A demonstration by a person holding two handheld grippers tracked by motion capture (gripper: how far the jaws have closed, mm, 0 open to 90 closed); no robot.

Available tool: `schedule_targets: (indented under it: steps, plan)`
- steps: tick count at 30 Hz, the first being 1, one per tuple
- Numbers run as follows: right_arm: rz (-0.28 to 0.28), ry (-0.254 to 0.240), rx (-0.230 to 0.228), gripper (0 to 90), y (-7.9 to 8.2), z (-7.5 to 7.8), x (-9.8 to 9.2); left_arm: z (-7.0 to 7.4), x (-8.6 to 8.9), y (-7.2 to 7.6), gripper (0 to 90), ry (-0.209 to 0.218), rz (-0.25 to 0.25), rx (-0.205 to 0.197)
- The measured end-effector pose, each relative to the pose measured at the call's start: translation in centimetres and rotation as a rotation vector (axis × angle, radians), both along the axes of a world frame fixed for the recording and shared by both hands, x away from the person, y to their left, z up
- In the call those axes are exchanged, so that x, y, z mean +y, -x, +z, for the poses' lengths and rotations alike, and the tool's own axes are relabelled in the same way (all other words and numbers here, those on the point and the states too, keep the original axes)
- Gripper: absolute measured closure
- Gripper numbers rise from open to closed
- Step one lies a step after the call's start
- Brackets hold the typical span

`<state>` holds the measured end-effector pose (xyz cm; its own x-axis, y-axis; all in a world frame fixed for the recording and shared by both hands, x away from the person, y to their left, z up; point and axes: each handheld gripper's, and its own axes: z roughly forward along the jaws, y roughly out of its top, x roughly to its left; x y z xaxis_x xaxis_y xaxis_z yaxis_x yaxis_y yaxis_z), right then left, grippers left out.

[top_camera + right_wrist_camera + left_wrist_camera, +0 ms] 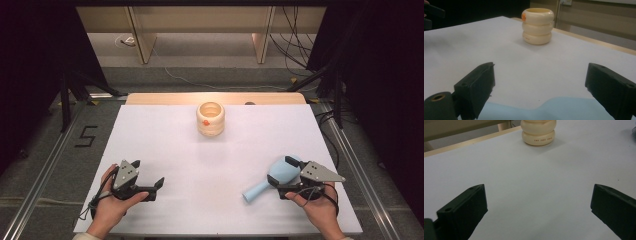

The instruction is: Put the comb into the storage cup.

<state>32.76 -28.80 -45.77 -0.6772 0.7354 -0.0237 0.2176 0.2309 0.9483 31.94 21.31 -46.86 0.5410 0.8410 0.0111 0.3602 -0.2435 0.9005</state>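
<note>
A cream pot of stacked rings [210,118] with an orange mark near its rim stands at the middle back of the white table; it is also ahead of both grippers [538,132] [537,25]. A light blue bulb-shaped object with a handle [260,189] lies at the front right. My right gripper [281,170] is open, its jaws straddling the bulb end, which lies low between them [549,110]. At the front left my left gripper [148,174] is open over bare table [537,202], holding nothing.
The white table top [215,165] spans most of the high view, with a wooden strip [165,98] along its far edge. Beyond it are shelving legs and cables on the floor. Dark stands flank both sides.
</note>
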Motion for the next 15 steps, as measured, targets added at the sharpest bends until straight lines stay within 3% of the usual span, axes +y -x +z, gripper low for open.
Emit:
schedule_targets:
  steps: [12,15]
  plan:
    - [-0.009,-0.003,-0.004,12.1,0.0,0.1,0.3,0.0,0.0,0.0,0.0,-0.004,-0.001,-0.001]
    - [-0.007,0.022,-0.031,17.0,-0.3,0.6,1.3,0.0,-0.1,0.0,0.1,-0.005,0.002,-0.001]
